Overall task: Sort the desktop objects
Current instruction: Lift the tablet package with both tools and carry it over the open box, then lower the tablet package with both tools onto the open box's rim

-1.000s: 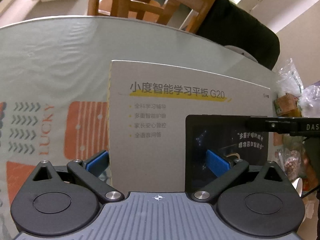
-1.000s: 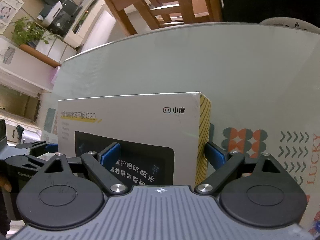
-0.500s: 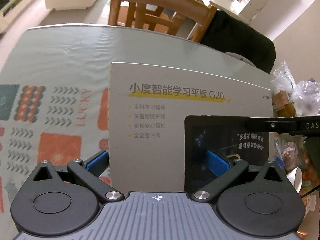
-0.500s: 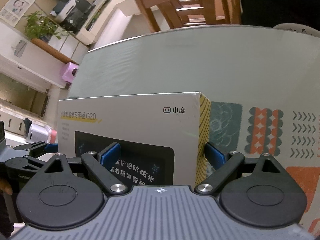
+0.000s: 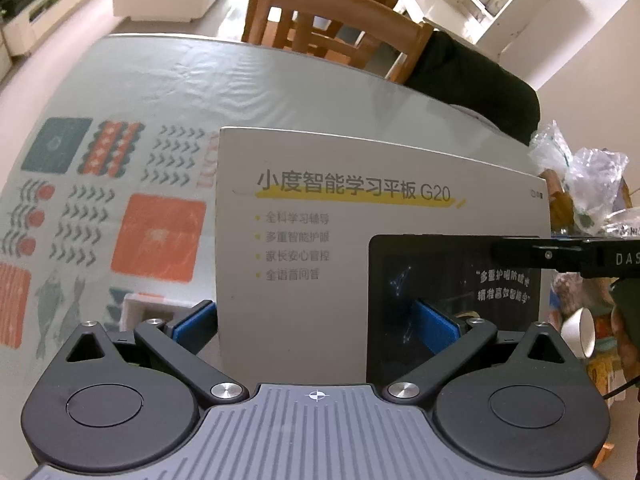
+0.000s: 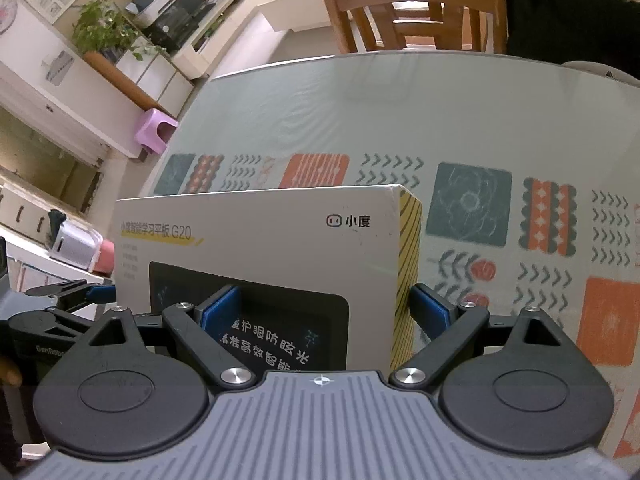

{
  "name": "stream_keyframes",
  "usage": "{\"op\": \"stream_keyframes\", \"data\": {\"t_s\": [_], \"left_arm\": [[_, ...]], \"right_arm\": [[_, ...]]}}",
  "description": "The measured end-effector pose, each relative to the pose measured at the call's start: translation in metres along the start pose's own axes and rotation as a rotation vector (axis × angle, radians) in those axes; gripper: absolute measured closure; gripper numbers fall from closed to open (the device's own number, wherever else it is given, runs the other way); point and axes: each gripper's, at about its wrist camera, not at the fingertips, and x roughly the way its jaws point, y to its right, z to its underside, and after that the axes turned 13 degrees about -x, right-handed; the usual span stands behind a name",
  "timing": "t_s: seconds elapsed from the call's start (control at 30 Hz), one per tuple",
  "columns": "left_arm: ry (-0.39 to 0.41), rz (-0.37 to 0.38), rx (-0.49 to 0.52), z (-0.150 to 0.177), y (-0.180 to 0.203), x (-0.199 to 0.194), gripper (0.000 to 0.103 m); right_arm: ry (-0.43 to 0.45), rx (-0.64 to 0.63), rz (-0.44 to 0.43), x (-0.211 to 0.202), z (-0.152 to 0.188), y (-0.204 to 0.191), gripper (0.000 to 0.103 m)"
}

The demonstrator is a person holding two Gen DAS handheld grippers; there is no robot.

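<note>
A flat grey tablet box (image 5: 360,220) with Chinese print and a black screen picture is held up above the table by both grippers. My left gripper (image 5: 316,324) is shut on its left end, one blue pad under it and one on its top face. My right gripper (image 6: 324,308) is shut on the box (image 6: 280,240) at its right end with the yellow striped side. The other gripper shows at the far edge of each view.
The table (image 5: 240,88) has a pale cloth with orange and teal patterns. Plastic bags with food (image 5: 580,176) and a small white cup (image 5: 580,328) lie at the right. Wooden chairs (image 6: 412,12) stand beyond the far edge. A small white item (image 5: 152,312) lies under the box.
Both grippers have lifted the box higher and tilted; more of the patterned cloth and the room shows in both views. The grip on the box is unchanged.
</note>
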Motion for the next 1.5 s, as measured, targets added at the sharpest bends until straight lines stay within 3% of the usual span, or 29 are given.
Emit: {"op": "stream_keyframes", "data": {"t_s": [0.2,0.73,1.13,1.5], "left_arm": [[0.022,0.004,-0.002,0.031,-0.035,-0.032,0.000],[-0.053,-0.007,0.003,0.131,-0.130,-0.089,0.000],[-0.118,-0.004,0.026,0.184,-0.160,-0.090,0.000],[-0.164,-0.009,0.051,0.200,-0.163,-0.078,0.000]], "right_arm": [[0.004,-0.005,0.004,-0.006,0.028,-0.049,0.000],[-0.028,0.016,0.018,0.000,0.141,-0.180,0.000],[-0.061,0.089,0.040,0.008,0.210,-0.213,0.000],[-0.085,0.143,0.057,0.013,0.239,-0.212,0.000]]}}
